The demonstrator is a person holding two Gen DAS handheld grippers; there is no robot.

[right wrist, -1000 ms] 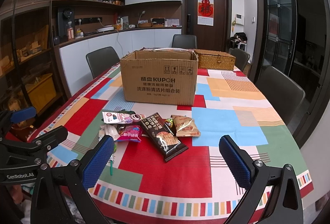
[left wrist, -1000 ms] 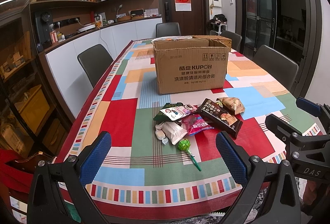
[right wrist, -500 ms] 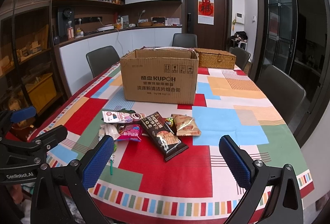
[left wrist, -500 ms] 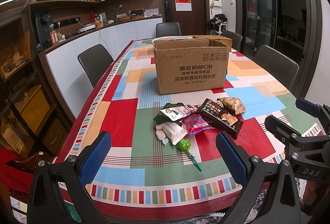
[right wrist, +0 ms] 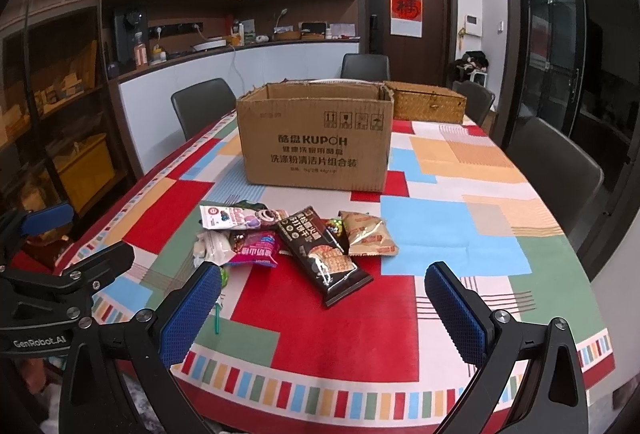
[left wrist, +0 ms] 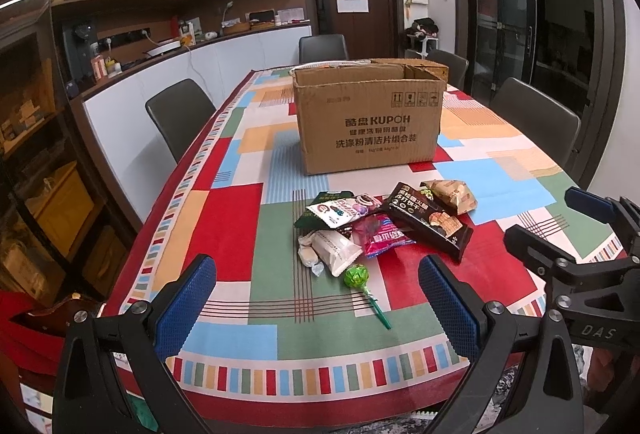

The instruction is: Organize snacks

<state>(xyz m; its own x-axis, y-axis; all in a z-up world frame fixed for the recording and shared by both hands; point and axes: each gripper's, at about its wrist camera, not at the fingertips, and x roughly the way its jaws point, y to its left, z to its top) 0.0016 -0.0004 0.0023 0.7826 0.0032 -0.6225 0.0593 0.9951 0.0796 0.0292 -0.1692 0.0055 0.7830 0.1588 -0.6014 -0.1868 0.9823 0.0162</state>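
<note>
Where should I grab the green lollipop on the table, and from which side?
Probably by the stick. The lollipop lies flat at the near edge of the snack pile, head close to a white packet, while its green stick points toward the near table edge over bare cloth. Bring the left hand-held gripper down from above, fingers straddling the stick.

Snack pile (left wrist: pixel 380 226) mid-tablecloth, packets overlapping: long black biscuit pack (left wrist: pixel 428 220), tan pouch (left wrist: pixel 452 196), pink packet (left wrist: pixel 382 234), white wrapper (left wrist: pixel 334 250). Green lollipop (left wrist: pixel 358 276) flat, nearest. Open cardboard box (left wrist: pixel 370 118) upright behind.
</note>
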